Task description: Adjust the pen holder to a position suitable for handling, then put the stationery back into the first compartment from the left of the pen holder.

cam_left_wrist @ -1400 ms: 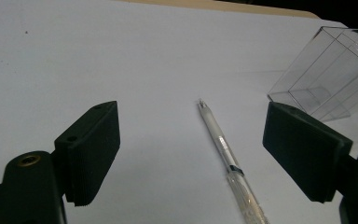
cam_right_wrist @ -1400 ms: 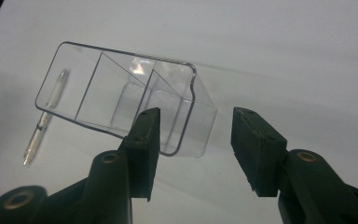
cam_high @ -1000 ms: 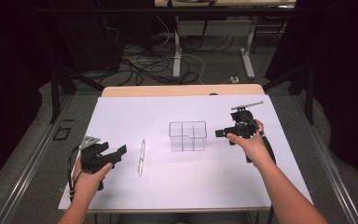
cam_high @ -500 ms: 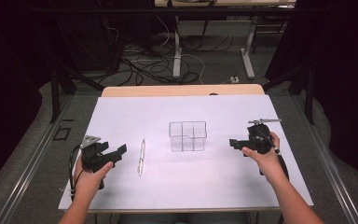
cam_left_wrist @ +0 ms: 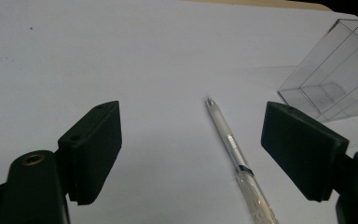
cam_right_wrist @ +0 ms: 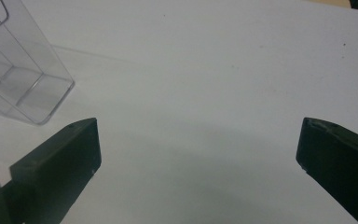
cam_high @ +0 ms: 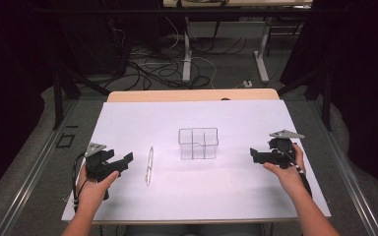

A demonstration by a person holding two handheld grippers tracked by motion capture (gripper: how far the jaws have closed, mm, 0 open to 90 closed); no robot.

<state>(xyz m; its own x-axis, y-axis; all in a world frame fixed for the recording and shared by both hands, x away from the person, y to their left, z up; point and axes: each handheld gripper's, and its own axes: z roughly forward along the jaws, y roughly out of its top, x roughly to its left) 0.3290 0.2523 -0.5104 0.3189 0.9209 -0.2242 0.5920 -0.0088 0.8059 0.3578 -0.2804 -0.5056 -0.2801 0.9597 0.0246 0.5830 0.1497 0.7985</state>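
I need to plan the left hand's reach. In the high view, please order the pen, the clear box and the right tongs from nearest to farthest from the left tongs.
1. Pen: just right of the left tongs, lying on the white sheet.
2. Clear box: mid-table, beyond the pen.
3. Right tongs: far right side, past the box.

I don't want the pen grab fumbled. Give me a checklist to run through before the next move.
1. Left hand-held gripper open: ok.
2. Pen lying flat on the white sheet, nothing touching it: ok.
3. Pen lined up between the left jaws: ok, ahead of them, nearer one jaw.
4. Clear organiser upright, apart from the pen: ok.
5. Right hand-held gripper holds nothing, its jaws have just been opening: ok.
6. Organiser compartments free: cannot tell.
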